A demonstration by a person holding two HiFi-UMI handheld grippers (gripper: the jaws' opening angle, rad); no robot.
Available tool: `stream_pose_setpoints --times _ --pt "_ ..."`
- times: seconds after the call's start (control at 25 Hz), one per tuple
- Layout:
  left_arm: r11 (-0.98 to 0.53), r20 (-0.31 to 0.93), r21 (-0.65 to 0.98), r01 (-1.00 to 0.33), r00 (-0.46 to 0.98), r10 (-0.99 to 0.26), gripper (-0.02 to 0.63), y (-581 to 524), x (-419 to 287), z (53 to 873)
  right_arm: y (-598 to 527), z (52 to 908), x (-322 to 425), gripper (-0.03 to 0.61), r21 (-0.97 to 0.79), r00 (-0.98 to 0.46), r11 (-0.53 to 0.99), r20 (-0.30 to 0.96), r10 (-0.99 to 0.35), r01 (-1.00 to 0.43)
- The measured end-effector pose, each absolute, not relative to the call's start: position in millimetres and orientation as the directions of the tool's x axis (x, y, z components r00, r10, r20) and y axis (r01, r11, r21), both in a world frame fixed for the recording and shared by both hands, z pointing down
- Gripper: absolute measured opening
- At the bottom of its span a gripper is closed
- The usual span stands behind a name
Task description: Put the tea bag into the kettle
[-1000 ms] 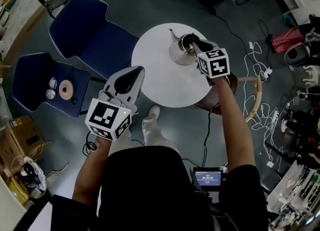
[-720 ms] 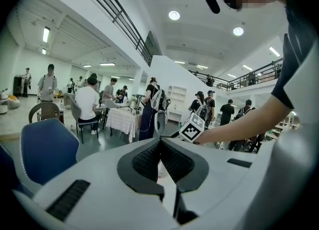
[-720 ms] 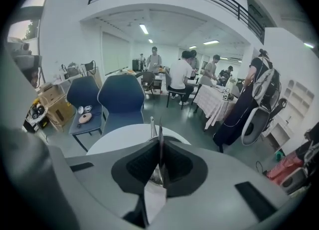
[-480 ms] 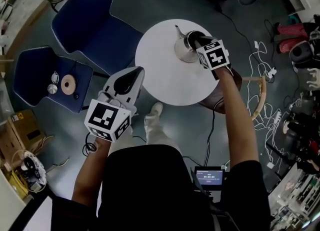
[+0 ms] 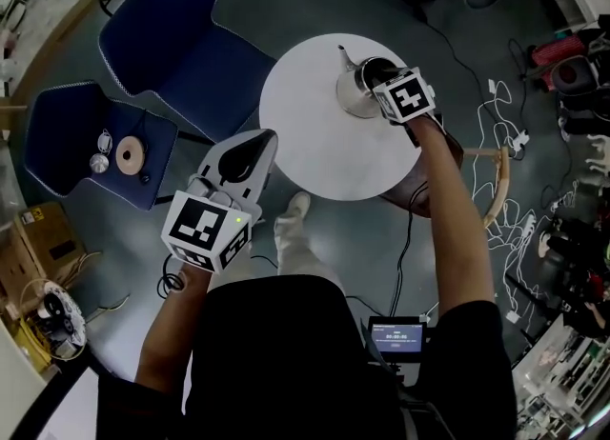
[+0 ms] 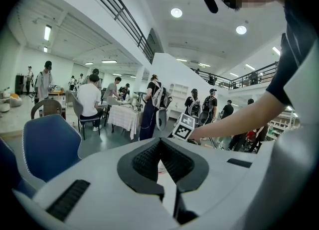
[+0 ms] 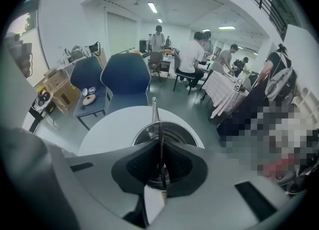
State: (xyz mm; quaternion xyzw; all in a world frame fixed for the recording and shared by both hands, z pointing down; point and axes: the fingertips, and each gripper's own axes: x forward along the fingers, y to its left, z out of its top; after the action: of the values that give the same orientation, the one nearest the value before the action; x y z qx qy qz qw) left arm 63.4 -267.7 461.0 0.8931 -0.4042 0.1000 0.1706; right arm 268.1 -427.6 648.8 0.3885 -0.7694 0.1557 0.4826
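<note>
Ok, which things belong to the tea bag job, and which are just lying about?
In the job: thin flat tea bag, right gripper, shiny metal kettle, round white table.
Lying about: two blue chairs, brown disc, floor cables, idle left gripper.

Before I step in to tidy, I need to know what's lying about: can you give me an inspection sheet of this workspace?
Surface: round white table, only the kettle on it.
Job's things: metal kettle stands open near the table's far edge; tea bag hangs edge-on over its mouth.
Clutter: small round things on a blue chair; cardboard box on the floor.
Grippers: right gripper over the kettle, jaws shut on the tea bag; left gripper short of the table, jaws together, nothing between.
Cables: white cables tangled on the floor at right; dark cable under the table.
Surroundings: second blue chair; people seated at tables beyond.
</note>
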Motion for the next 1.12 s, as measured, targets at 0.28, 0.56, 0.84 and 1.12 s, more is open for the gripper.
stream_pose_setpoints --times 0.28,0.56,0.84,1.12 --pt "-0.598 0.334 0.238 -0.765 0.643 -0.689 0.014 -268.1 58.8 466.1 -432.5 660.8 266.8 0.044 0.133 -0.208 0.678 0.894 -0.397 -0.723" --pt "-0.588 0.344 0.252 -0.769 0.639 -0.688 0.015 -272.1 55.4 473.1 -438.1 671.9 259.8 0.044 0.173 -0.172 0.739 0.915 -0.366 -0.651" --pt "-0.579 0.349 0.26 -0.773 0.634 -0.69 0.014 -267.8 52.6 477.4 -425.7 679.8 270.7 0.045 0.204 -0.066 0.764 0.95 -0.306 -0.613" --pt "-0.574 0.347 0.264 -0.775 0.631 -0.694 0.015 -271.0 47.2 482.6 -437.5 670.0 257.5 0.201 0.145 -0.171 0.786 0.937 -0.304 -0.601"
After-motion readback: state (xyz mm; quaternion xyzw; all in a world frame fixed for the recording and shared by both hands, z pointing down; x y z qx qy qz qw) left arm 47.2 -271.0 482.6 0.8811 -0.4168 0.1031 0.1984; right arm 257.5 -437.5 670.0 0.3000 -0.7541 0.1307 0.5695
